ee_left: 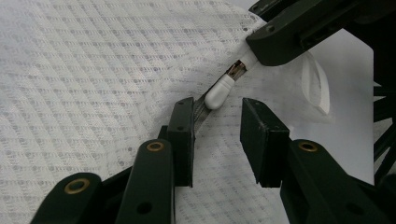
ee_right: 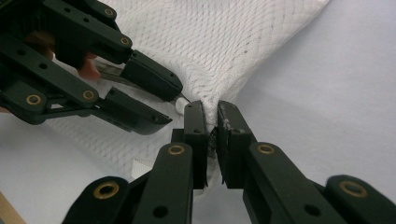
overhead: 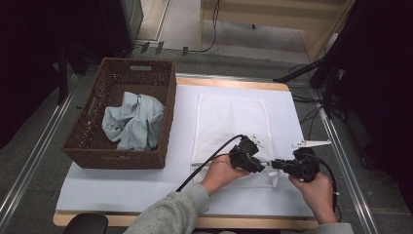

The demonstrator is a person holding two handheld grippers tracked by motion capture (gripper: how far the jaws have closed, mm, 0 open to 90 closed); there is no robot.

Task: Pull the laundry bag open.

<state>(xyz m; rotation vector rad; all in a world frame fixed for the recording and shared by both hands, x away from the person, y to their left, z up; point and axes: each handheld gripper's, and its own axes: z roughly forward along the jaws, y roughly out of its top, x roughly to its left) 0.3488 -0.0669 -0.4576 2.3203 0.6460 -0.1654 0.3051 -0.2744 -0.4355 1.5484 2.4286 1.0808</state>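
Right gripper (ee_right: 212, 128) pinches mesh bag (overhead: 229, 122) corner; your left gripper (ee_left: 217, 135) gapes around zipper pull (ee_left: 219, 88) — a misaligned close misses it.

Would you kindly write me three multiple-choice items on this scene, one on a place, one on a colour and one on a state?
1. Where does the crumpled cloth lie?
A. in the wicker basket
B. on the mesh bag
C. on the floor

2. What colour is the zip pull on the mesh bag?
A. red
B. white
C. black

3. How do the right tongs stand?
A. wide open above the table
B. shut on the basket's rim
C. shut on the edge of the mesh bag

Key: 1 A, as the high view shows the pale blue-grey cloth inside the basket at the table's left. 2 B, as the left gripper view shows a white pull between the open left tongs. 3 C, as the right gripper view shows white mesh pinched between its jaws.
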